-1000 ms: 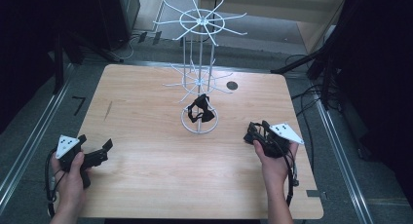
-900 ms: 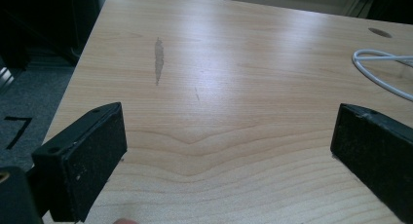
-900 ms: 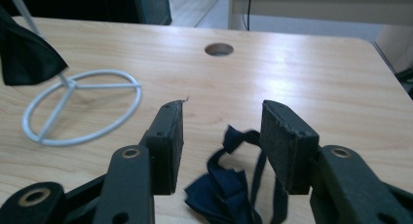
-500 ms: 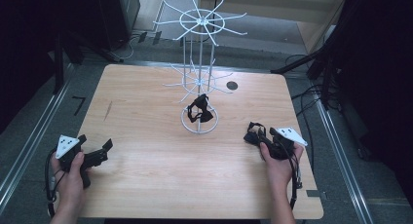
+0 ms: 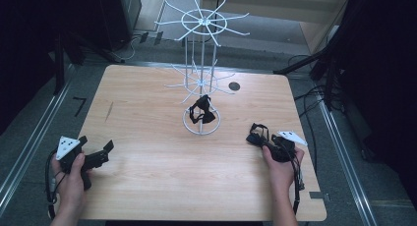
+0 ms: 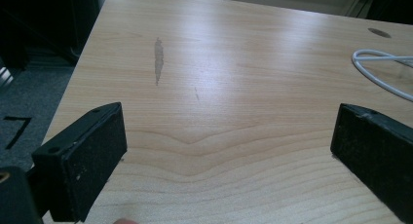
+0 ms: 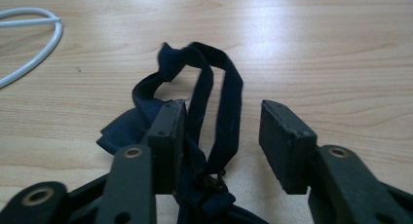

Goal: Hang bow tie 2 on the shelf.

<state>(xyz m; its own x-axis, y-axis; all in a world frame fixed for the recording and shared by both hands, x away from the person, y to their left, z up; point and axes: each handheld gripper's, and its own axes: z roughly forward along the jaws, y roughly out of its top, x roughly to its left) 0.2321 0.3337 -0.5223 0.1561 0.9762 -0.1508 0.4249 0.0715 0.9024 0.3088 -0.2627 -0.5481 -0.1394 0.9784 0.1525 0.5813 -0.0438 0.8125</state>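
Pale wood tabletop (image 5: 147,113), scuffed at 10 o'clock, with grey floor and dark racks around it. I see my right gripper (image 5: 268,143) at 4 o'clock, low on the table; its half-open jaws have just been closing, with the black strap (image 7: 214,102) lying slack between them. My left gripper (image 5: 93,155), at 8 o'clock, gapes wide and empty. A white wire stand (image 5: 201,78) rises at centre.

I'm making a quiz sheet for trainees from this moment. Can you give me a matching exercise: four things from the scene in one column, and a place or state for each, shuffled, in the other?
Things:
1. left gripper
2. right gripper
3. white wire stand
4. bow tie on the stand

Places or states:
A. jaws either side of a dark strap lying on the table
B. hanging just above the ring base
C. jaws wide, bare wood between them
D. upright at mid-table

Pairs: 1-C, 2-A, 3-D, 4-B
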